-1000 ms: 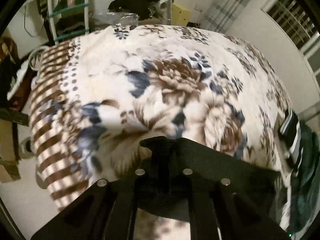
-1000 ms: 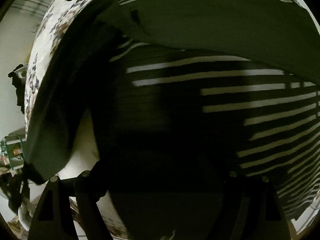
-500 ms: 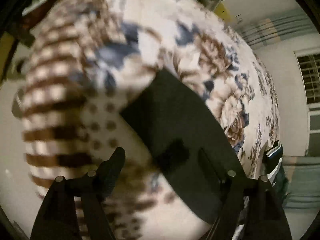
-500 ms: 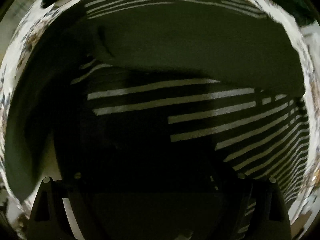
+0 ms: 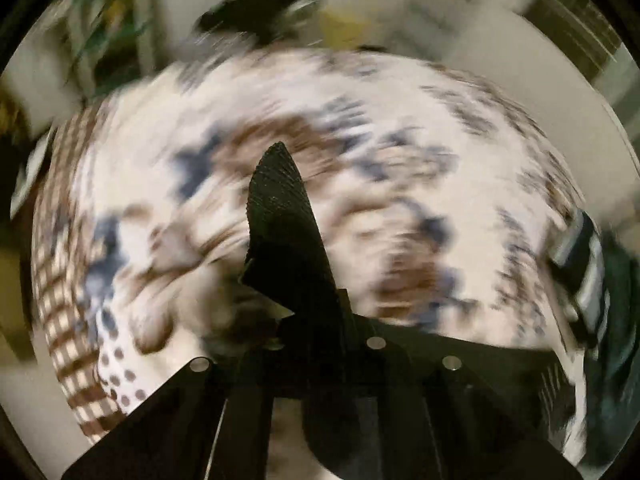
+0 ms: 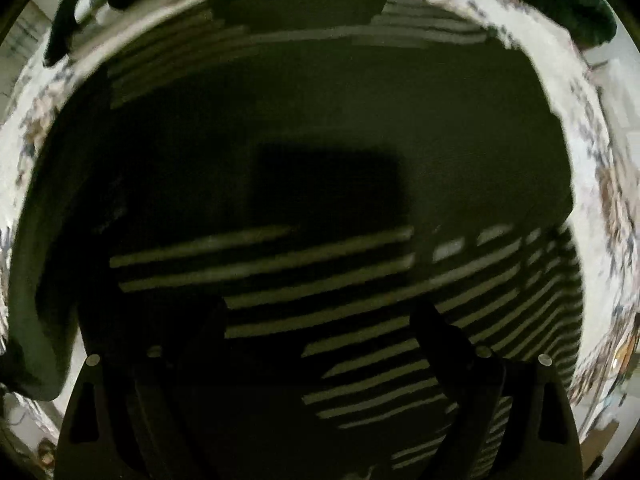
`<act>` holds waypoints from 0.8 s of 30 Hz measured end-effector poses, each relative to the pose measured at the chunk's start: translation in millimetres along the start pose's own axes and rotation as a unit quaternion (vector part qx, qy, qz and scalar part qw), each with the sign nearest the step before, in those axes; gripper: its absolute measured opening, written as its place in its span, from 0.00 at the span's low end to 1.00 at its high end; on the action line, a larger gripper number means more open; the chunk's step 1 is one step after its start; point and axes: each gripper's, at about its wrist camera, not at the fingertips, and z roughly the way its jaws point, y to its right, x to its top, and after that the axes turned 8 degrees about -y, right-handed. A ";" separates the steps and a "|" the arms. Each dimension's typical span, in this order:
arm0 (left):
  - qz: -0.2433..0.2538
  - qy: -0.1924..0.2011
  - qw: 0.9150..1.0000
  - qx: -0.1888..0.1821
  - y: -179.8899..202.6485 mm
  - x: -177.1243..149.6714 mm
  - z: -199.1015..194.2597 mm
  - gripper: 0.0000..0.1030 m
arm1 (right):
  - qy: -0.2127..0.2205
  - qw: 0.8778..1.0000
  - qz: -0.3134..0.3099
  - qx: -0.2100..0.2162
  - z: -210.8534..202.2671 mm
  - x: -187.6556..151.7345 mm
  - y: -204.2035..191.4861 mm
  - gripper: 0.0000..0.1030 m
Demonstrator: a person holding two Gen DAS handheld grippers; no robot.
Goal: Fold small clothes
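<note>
Tongs first: the left tongs (image 5: pixel 316 320) sit closed on a corner of black fabric (image 5: pixel 280 216), which sticks up in a point right in front of the lens. The right tongs (image 6: pixel 320 344) are spread apart, fingers hovering close over a dark striped garment (image 6: pixel 360 288) that lies flat and fills nearly that whole view, pale stripes across the near half and plain dark cloth farther up.

Under everything is a bed with a floral blanket (image 5: pixel 400 160), cream with brown and navy flowers and a brown checked border on the left side. It's heavily blurred in the left view. A folded striped piece (image 5: pixel 580 264) sits at the bed's right edge, next to something dark green (image 5: pixel 616 320).

Farther back: a smeary shelf rack (image 5: pixel 112 32) on the left, a black heap (image 5: pixel 260 12) past the bed's far end, pale walls, and a barred window (image 5: pixel 576 12) top right.
</note>
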 end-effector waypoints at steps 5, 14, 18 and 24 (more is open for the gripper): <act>0.153 0.032 0.987 -0.039 145.9 -34.5 -50.2 0.07 | 0.001 0.997 0.009 0.070 -20.5 16.7 12.6 0.91; 0.329 -0.066 0.930 -0.153 416.9 -231.5 -29.5 0.07 | -0.043 0.994 0.044 0.092 -12.6 54.8 125.7 0.91; 0.381 -0.115 0.903 -0.163 488.1 -315.1 -8.7 0.08 | -0.060 0.990 0.083 0.101 -10.8 69.0 201.7 0.91; 0.425 -0.111 0.895 -0.082 527.1 -384.3 6.2 0.31 | -0.067 0.980 0.113 0.149 -13.5 97.2 289.5 0.91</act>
